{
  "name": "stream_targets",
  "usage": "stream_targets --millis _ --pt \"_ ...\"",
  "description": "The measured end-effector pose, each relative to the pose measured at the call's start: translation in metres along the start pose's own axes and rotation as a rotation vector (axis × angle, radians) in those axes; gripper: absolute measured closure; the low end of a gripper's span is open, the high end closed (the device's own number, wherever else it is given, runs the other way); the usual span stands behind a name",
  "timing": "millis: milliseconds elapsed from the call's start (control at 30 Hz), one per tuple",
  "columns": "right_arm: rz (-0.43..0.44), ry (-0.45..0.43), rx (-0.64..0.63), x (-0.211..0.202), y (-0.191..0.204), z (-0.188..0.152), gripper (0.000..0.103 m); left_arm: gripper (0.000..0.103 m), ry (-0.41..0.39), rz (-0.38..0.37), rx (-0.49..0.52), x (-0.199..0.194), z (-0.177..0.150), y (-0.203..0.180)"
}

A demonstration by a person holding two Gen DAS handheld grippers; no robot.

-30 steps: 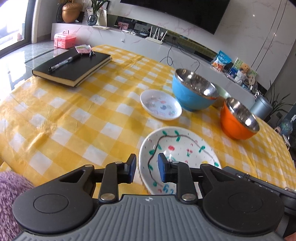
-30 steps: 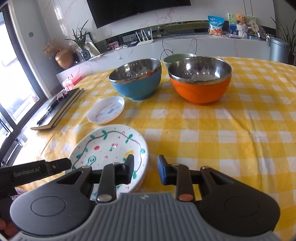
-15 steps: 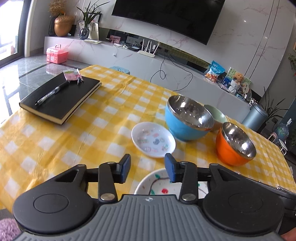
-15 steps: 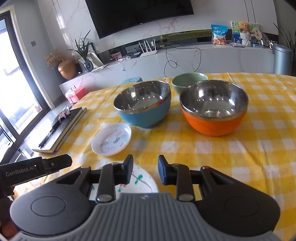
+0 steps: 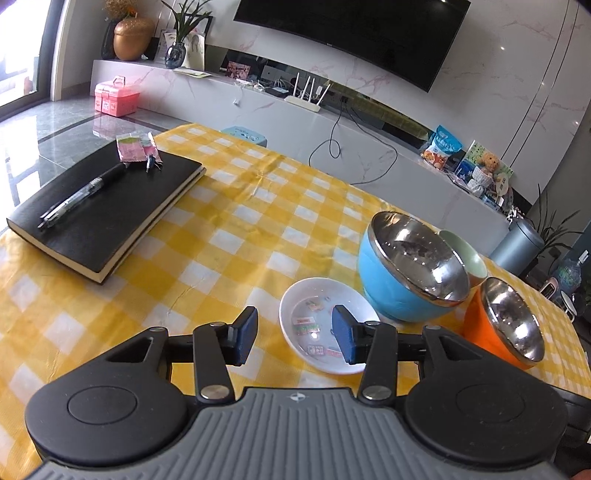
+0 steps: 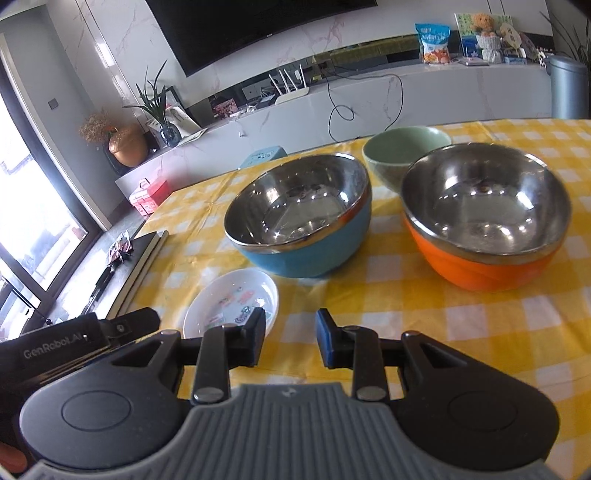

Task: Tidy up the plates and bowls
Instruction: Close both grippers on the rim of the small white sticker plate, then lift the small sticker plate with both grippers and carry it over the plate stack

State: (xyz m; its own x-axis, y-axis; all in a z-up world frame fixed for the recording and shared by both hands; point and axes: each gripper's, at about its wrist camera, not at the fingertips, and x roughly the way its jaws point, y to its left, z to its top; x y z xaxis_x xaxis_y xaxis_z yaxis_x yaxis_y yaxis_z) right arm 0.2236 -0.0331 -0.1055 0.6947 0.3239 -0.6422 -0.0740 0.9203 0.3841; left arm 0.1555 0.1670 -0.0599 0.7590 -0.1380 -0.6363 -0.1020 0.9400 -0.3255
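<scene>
A living room with a marble wall and a dark television (image 5: 351,33) lies behind a counter (image 5: 236,221) covered in a yellow-and-white checked cloth. The only readable writing is "GenRobot.AI", printed on the body of the left gripper (image 6: 70,341) as it shows at the lower left of the right wrist view.

A small white plate (image 5: 327,325) with little coloured pictures lies on the cloth, holding nothing. Just beyond it stands a blue bowl (image 6: 299,218) with a shiny steel inside, empty. Beside that, toward the counter's right edge, stands an orange bowl (image 6: 484,221), also steel-lined and empty. A pale green bowl (image 6: 404,151) sits behind the two, near the far edge; its inside is mostly hidden. Toward the counter's left edge lies a black notebook (image 5: 107,218) with a pen (image 5: 81,195) and a pink wrapper (image 5: 133,147) on it.

The left gripper (image 5: 293,336) hovers over the near side of the plate, fingers apart and holding nothing. The right gripper (image 6: 290,339) hovers above the cloth beside the plate, fingers likewise apart and empty.
</scene>
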Motion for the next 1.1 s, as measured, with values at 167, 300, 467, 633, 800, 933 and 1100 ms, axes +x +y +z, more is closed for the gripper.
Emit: stream_targets --millis 167,300,467,633,800,933,1100 --pt "0.013 0.034 0.013 0.020 0.005 0.002 0.074 0.051 0.040 -0.010 -0.019 0.023 0.000 0.001" --pt "0.006 0.061 0.027 0.035 0.006 0.005 0.074 0.052 0.064 -0.008 -0.032 0.037 0.000 0.000" --pt "0.002 0.078 0.037 0.049 0.006 0.008 0.075 0.065 0.082 -0.008 -0.021 0.048 -0.001 -0.003" --pt "-0.002 0.073 0.031 0.055 0.007 0.006 0.095 0.085 0.080 0.012 0.006 0.051 -0.001 -0.007" --pt "-0.014 0.072 0.034 0.056 0.005 0.006 0.100 0.100 0.078 0.023 0.013 0.048 0.000 -0.006" --pt "-0.005 0.073 0.047 0.047 0.002 0.004 0.100 0.101 0.065 0.024 0.020 0.036 0.000 -0.010" --pt "0.002 0.058 0.056 0.024 0.002 0.002 0.100 0.101 0.061 0.019 -0.009 0.014 -0.003 -0.015"
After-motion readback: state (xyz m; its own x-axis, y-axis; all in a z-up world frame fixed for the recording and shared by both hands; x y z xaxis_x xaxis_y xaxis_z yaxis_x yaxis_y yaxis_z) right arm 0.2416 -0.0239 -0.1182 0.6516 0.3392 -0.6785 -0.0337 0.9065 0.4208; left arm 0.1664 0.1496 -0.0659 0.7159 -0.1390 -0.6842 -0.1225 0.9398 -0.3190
